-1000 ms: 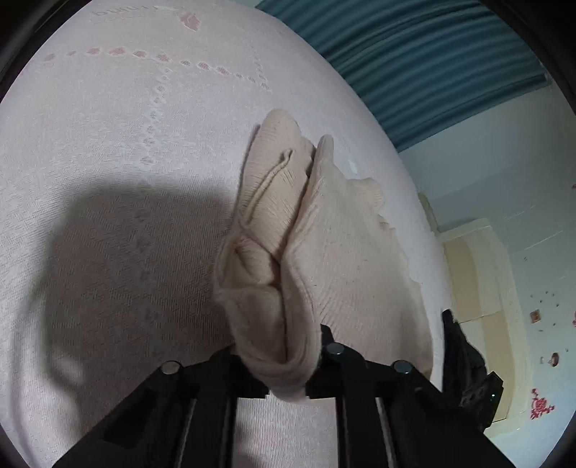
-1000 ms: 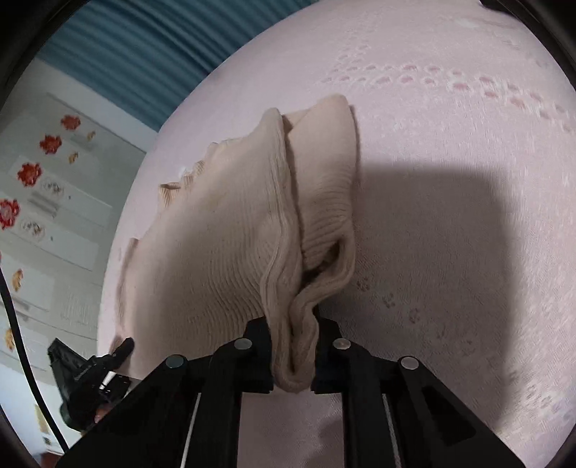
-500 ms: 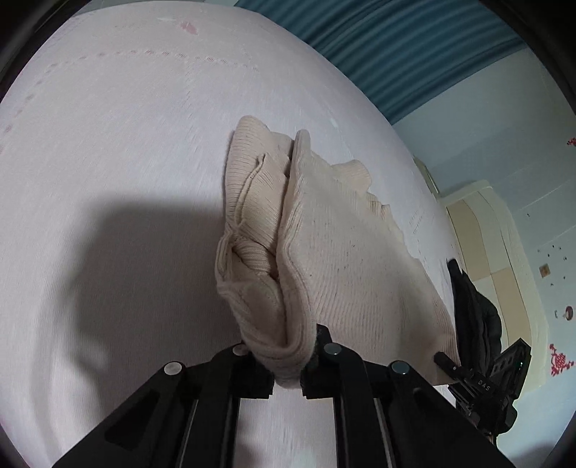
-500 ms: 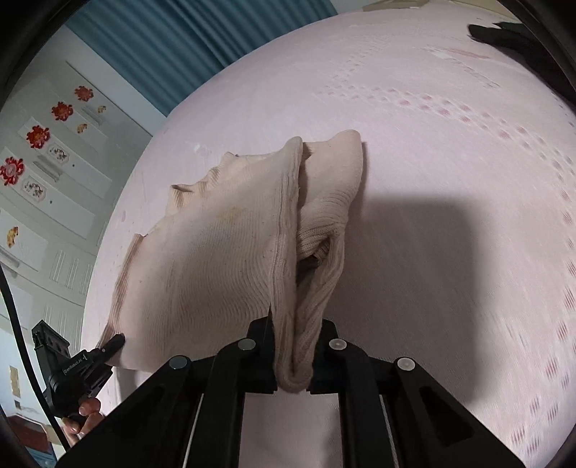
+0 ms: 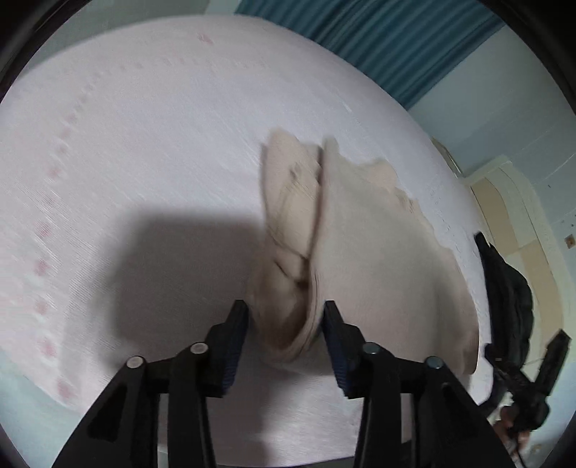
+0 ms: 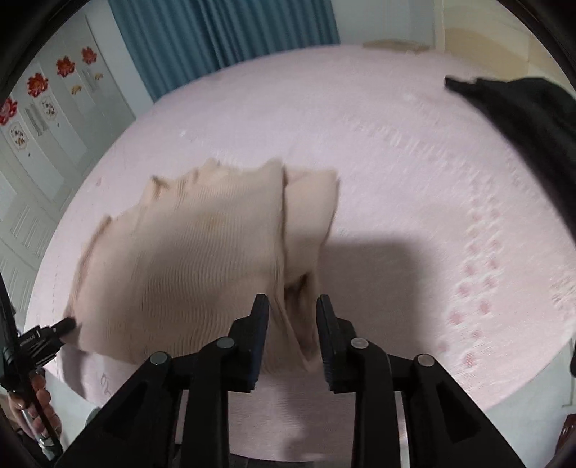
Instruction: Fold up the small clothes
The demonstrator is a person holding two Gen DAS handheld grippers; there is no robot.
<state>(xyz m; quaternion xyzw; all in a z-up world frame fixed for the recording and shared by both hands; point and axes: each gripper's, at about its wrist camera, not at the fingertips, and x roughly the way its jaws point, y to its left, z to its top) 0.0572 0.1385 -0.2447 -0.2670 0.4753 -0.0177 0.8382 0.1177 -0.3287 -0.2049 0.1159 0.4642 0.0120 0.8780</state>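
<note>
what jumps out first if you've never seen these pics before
A beige knit garment sits bunched in the middle of a pale pink bedspread, one corner between the open left tongs and another between the open right tongs. A dark garment lies at the bedspread's far right in the right view.

The garment [image 5: 363,252] lies on the bed [image 5: 144,144], a corner of it between the parted fingers of each gripper. The left gripper [image 5: 286,320] stands at its left corner, the right gripper [image 6: 292,313] at its right. A dark cloth [image 6: 532,118] lies on the bed well to the right, apart from the garment. A curtain [image 6: 216,32] hangs behind the bed.
</note>
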